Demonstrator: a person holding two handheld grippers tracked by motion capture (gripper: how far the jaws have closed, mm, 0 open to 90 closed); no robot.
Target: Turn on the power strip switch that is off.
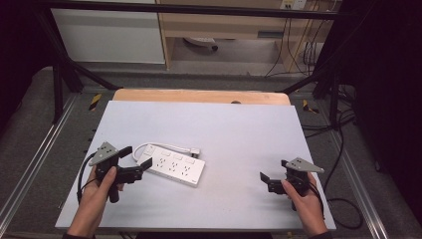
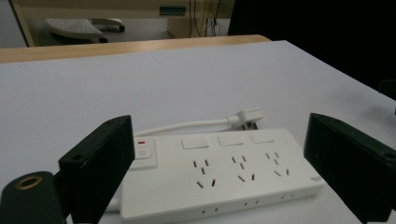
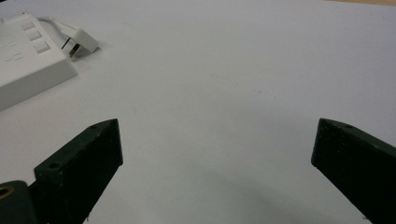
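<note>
Two grippers sit low over the white board [image 1: 224, 129], one at each near corner, both with jaws spread wide and nothing between them. Your left gripper [image 1: 138, 157] points right, at the power strip [image 1: 176, 168]; in the high view its jaws stand just off the strip's left end, one jaw tip overlapping that end's outline, and contact can't be settled from there. In the left gripper view the strip [image 2: 219, 172] lies between and beyond the two jaws, its switch end nearest the left jaw, three socket groups running away to the right. The strip lies flat, left of centre on the board, angled so its right end comes nearer to you. Its cord [image 1: 149, 146] loops behind the far long edge and ends in the plug [image 1: 195, 151], lying near the strip's far right corner. Your right gripper [image 1: 271, 179] is well apart from the strip, held near the board's right edge and pointing left; bare board lies ahead of it, with the strip's end [image 3: 32, 60] and plug [image 3: 79, 41] far off at upper left in the right gripper view. Open room: the whole far half of the board, and the wide stretch between strip and right gripper. Wooden table edge [image 1: 199, 95] shows past the board's far side.
</note>
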